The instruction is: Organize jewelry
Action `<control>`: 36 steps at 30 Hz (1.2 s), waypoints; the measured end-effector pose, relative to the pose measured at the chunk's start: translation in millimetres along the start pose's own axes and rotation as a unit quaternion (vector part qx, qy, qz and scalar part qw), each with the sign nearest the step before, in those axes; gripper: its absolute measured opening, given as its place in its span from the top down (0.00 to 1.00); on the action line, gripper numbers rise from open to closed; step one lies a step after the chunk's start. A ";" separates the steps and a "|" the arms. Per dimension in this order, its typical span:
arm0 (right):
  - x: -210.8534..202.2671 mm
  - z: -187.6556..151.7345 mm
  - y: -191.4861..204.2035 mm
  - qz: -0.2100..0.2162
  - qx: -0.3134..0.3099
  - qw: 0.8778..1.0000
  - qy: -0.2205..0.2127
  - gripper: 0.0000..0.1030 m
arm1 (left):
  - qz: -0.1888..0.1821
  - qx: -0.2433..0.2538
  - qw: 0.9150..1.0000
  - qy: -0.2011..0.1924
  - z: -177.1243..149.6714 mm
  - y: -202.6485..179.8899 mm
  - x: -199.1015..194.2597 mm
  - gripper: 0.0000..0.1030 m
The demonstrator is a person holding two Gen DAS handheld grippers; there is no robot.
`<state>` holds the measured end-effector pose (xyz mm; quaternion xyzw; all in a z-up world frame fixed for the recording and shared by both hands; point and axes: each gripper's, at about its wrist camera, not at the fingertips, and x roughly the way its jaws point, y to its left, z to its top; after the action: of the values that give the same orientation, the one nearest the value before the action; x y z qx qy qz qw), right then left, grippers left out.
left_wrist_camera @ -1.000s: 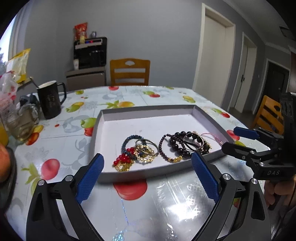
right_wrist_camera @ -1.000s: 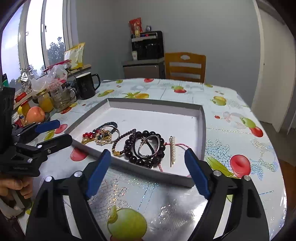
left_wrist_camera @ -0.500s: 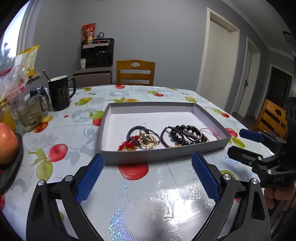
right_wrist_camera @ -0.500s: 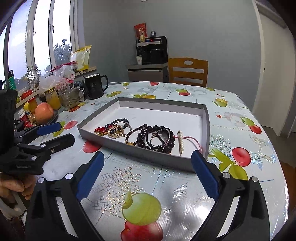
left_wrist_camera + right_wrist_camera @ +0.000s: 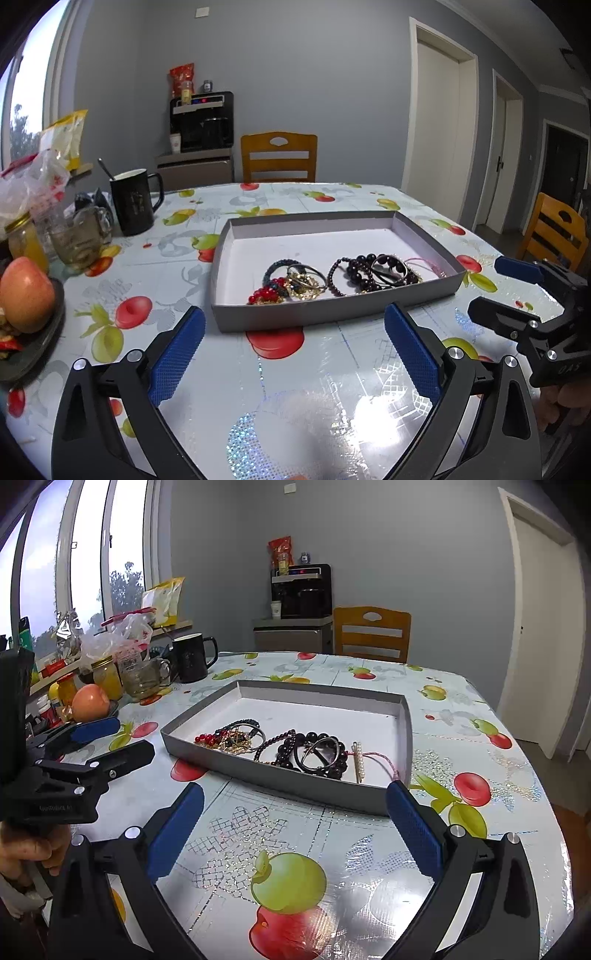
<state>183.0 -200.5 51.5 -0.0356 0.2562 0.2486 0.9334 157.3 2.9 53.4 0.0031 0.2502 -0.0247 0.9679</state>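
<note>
A shallow grey tray (image 5: 314, 317) (image 5: 277, 775) with a white floor sits mid-table. Along its near side lie a red bead bracelet (image 5: 264, 293), a tangle of gold and metal rings (image 5: 303, 280), dark bead bracelets (image 5: 369, 271) (image 5: 317, 755) and a pearl hairpin (image 5: 357, 762). My left gripper (image 5: 294, 314) (image 5: 131, 734) hovers over the tablecloth just short of the tray's front wall, open, nothing between its blue pads. My right gripper (image 5: 294, 789) (image 5: 487, 286) hangs near the tray's right front corner; its jaws are opening and hold nothing.
On the table's left stand a black mug (image 5: 133, 206), a glass cup (image 5: 79, 240), jars and an apple (image 5: 26, 291) on a dark plate. A wooden chair (image 5: 279, 157) stands behind the table, another chair (image 5: 554, 232) at the right. The table edge (image 5: 554, 812) runs close on the right.
Both grippers have pulled back from the tray toward the near side of the table, so the tray looks farther off. The right jaws have spread a little wider.
</note>
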 end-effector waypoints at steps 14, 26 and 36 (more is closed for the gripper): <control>1.9 -0.6 2.2 -0.002 -0.008 1.000 0.006 0.05 | 0.012 0.008 1.000 -0.008 -0.5 -2.5 -3.7 0.05; 2.0 -0.4 2.1 -0.002 -0.008 1.000 0.006 0.05 | 0.012 0.009 1.000 -0.009 -0.6 -2.8 -4.0 0.05; 1.8 -1.3 2.2 -0.002 -0.007 1.000 0.006 0.05 | 0.013 0.009 1.000 -0.009 -0.6 -2.8 -4.0 0.05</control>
<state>182.6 -198.1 49.6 -0.0446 0.2595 0.2480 0.9323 153.4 0.4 54.9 0.0144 0.2413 -0.0148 0.9702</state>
